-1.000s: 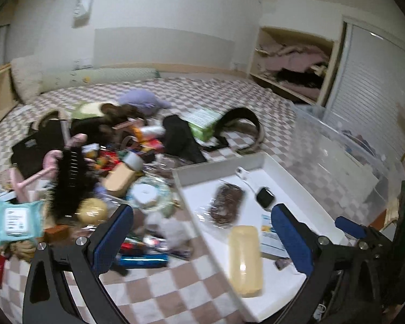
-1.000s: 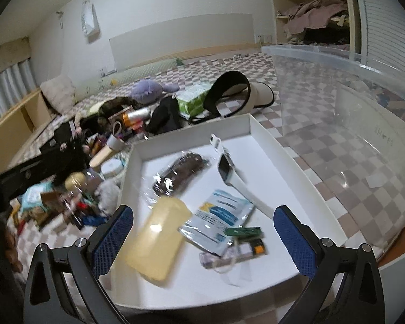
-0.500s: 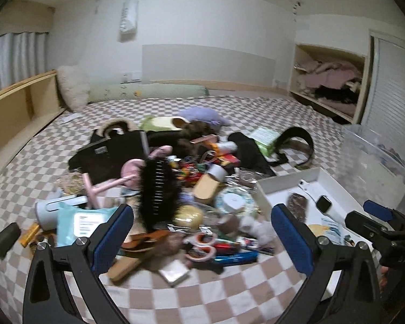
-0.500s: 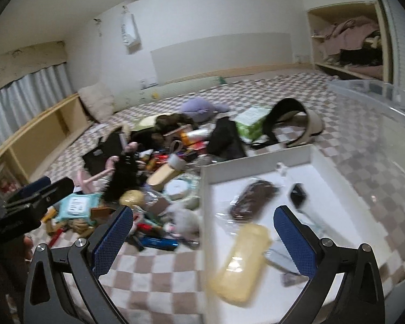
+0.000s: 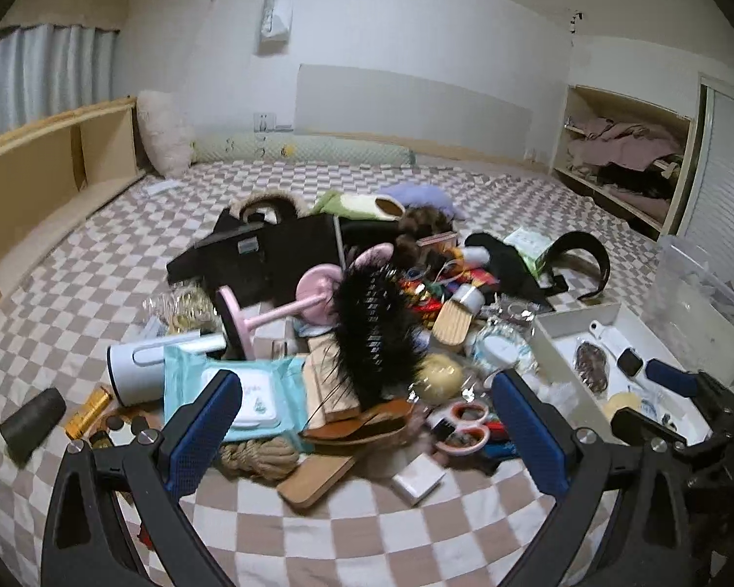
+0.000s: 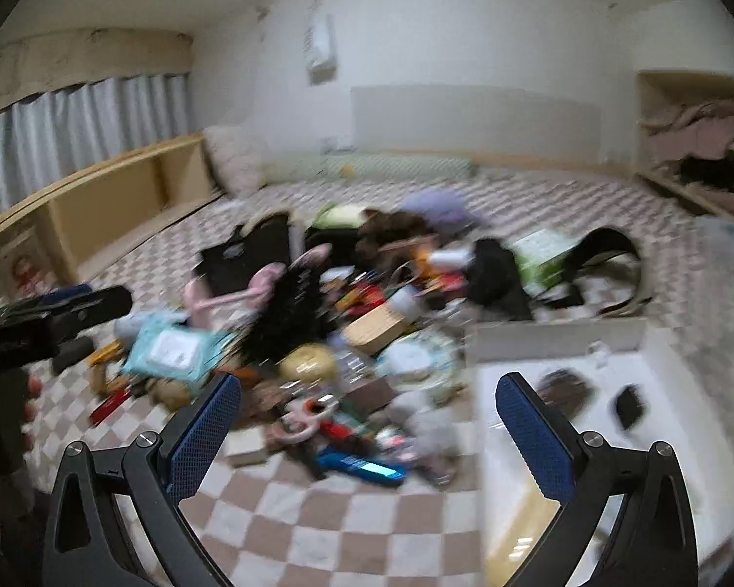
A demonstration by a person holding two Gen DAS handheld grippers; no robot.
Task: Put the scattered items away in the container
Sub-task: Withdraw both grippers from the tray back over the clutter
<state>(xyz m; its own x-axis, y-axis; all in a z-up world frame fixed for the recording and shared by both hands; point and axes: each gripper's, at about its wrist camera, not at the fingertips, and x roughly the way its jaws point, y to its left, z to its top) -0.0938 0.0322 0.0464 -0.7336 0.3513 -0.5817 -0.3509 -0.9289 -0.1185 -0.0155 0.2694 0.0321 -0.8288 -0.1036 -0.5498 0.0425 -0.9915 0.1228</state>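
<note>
A heap of scattered items lies on the checked bedcover: a black bristly brush (image 5: 372, 332), a teal wipes pack (image 5: 240, 391), pink-handled scissors (image 5: 460, 423), a coil of rope (image 5: 259, 457), a yellow ball (image 5: 438, 375). The white tray (image 5: 570, 315) stands at the right and holds a smartwatch (image 5: 629, 361) and a brown packet (image 5: 592, 361). My left gripper (image 5: 367, 420) hangs open above the near side of the heap, empty. My right gripper (image 6: 367, 420) is open and empty over the heap's near edge beside the tray (image 6: 553, 332); its view is blurred.
A black bag (image 5: 269, 249), pink stand (image 5: 279, 310), white cylinder device (image 5: 137, 372) and black visor (image 5: 582, 257) sit around the heap. A clear plastic bin (image 5: 695, 303) stands right of the tray. Wooden shelving (image 5: 39, 171) runs along the left. Bare checked cover lies in front.
Both grippers have swung left, away from the tray and toward the heap. The tray has slid to the right edge of both views. Both stay open and empty.
</note>
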